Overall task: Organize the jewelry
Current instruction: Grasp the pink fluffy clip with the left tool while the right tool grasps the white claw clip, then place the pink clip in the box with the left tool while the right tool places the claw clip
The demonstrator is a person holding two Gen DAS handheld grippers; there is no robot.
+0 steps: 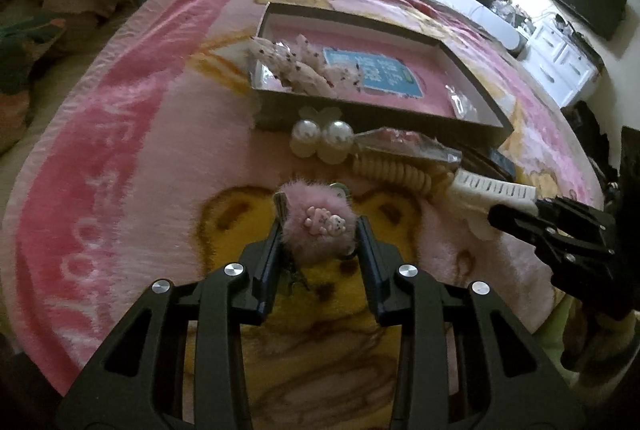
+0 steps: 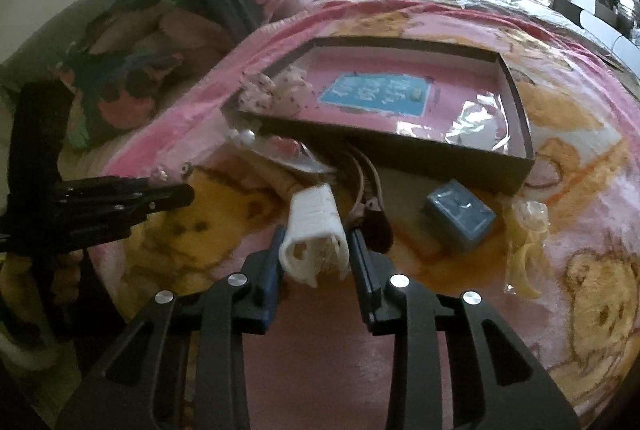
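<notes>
Bed's pink blanket [image 1: 132, 134] carried tray [image 1: 472, 90] at 12 o'clock. Left claw [image 1: 318, 226] gripped pink fluffy clip [image 1: 316, 226]; right claw [image 2: 314, 250] clamped white hair claw clip [image 2: 314, 226].

A tray [image 1: 280, 112] lies on the bed blanket [image 1: 132, 150]. Before its near wall sit two pearls [image 1: 322, 138], with a coiled hair tie [image 1: 400, 174] to their right.

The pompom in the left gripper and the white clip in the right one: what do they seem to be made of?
Pompom: soft pink fur or plush, matte, with fuzzy strands at its edge; the small charm on it looks like glossy plastic.
White clip: probably hard plastic, smooth and opaque, with moulded teeth and cut-outs.
</notes>
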